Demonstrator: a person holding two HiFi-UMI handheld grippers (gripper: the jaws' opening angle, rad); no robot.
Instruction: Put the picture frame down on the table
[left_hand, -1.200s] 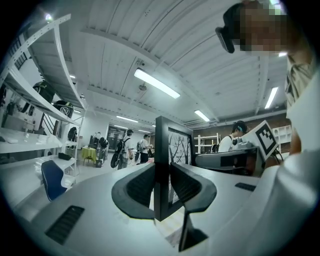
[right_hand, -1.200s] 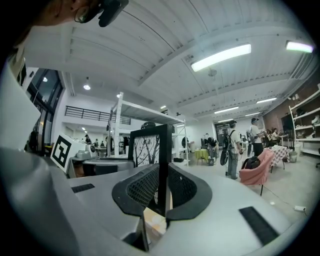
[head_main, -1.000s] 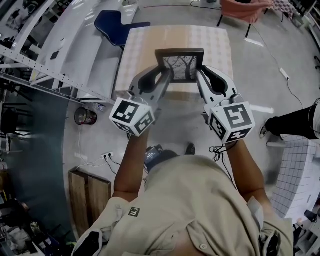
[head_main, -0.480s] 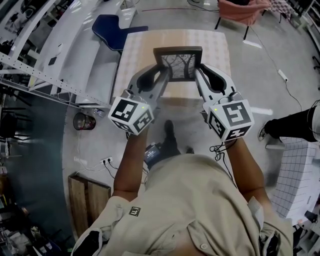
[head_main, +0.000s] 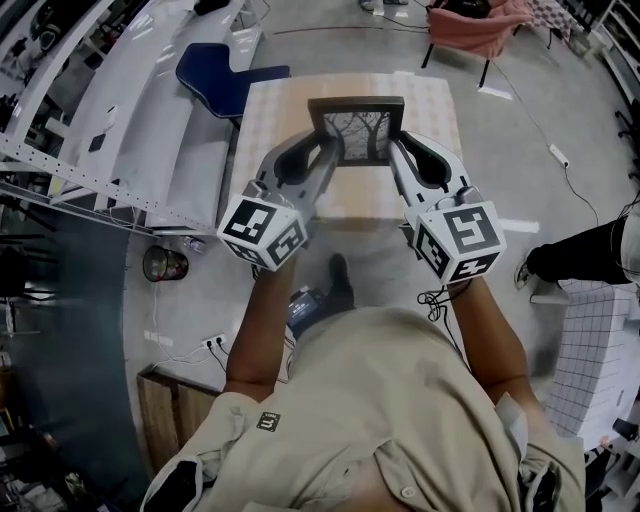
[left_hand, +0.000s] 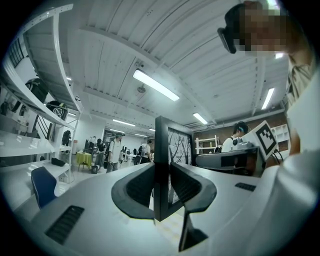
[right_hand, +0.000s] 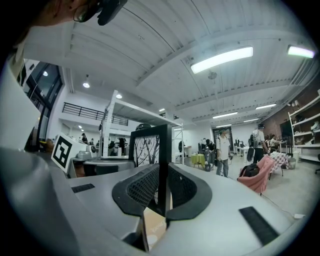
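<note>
A black picture frame (head_main: 357, 128) with a bare-tree print stands upright between my two grippers, held over the near part of a light wooden table (head_main: 280, 105). My left gripper (head_main: 328, 152) is shut on the frame's left edge (left_hand: 161, 165). My right gripper (head_main: 391, 150) is shut on its right edge (right_hand: 162, 160). In both gripper views the dark pads press on the frame's side bar from each side. Whether the frame's bottom edge touches the table cannot be told.
A blue chair (head_main: 215, 65) stands left of the table, with white metal shelving (head_main: 90, 130) beside it. A pink chair (head_main: 470, 25) is beyond the table. A cable and power strip (head_main: 560, 155) lie on the floor at right. People stand far off in the hall (right_hand: 222, 147).
The person has stepped toward the table with both grippers and the frame. The table now lies nearer under the frame. Both grips look the same.
</note>
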